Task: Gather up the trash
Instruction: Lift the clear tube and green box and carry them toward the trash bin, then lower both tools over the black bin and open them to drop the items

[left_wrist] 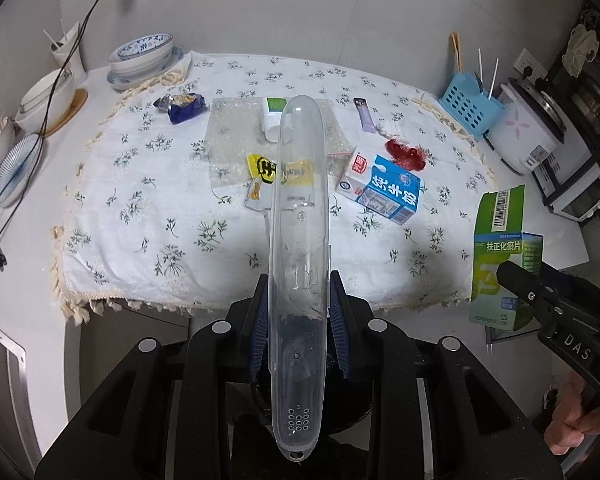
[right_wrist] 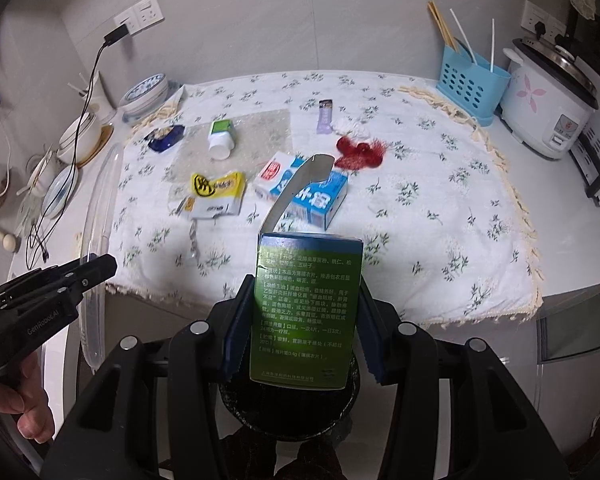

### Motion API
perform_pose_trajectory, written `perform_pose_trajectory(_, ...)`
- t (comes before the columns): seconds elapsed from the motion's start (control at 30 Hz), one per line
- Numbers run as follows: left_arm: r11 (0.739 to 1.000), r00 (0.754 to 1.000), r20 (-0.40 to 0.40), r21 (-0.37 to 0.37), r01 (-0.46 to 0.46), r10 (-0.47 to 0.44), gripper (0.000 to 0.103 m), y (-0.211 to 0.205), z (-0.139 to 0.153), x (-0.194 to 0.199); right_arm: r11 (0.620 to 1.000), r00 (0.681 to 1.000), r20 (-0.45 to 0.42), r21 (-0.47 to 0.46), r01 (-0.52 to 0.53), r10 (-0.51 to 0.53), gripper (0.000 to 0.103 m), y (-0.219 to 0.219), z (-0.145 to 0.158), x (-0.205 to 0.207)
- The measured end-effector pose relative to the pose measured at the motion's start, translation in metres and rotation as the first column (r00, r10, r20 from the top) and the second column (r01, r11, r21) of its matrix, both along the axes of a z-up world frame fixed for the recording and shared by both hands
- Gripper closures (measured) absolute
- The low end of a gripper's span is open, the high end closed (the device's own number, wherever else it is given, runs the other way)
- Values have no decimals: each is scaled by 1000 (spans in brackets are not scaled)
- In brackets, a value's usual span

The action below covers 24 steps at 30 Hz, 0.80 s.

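Observation:
My left gripper (left_wrist: 299,312) is shut on a long clear plastic case (left_wrist: 299,208) and holds it upright over a black bin (left_wrist: 260,396). My right gripper (right_wrist: 304,320) is shut on a green medicine box (right_wrist: 306,304) with its flap open, above the same black bin (right_wrist: 352,392). The box also shows at the right of the left wrist view (left_wrist: 504,264). On the floral cloth lie a blue milk carton (right_wrist: 304,188), a yellow wrapper (right_wrist: 216,192), a white bottle (right_wrist: 221,139), a dark blue wrapper (right_wrist: 164,137), a purple sachet (right_wrist: 325,117) and a red tuft (right_wrist: 360,152).
Stacked bowls (left_wrist: 144,60) and plates (left_wrist: 14,168) stand at the left with black cables. A blue utensil holder (right_wrist: 470,84) and a rice cooker (right_wrist: 548,100) stand at the right. The table's front edge (right_wrist: 300,304) is just beyond the bin.

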<state>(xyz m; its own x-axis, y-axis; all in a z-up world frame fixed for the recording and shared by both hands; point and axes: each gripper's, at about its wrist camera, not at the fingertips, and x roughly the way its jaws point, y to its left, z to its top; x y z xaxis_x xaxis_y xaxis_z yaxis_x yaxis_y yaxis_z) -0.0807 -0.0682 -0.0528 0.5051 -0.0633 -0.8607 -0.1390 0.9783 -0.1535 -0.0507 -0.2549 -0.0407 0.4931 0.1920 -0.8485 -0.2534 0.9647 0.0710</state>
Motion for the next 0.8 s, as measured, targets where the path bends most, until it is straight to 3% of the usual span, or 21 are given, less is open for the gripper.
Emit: perform_pose_trajectory(0.8,999,989,-149,-23,-31,27,75,-41,-103,-71,995,988,-136,-57,-85,77,58,-24,-85,-53)
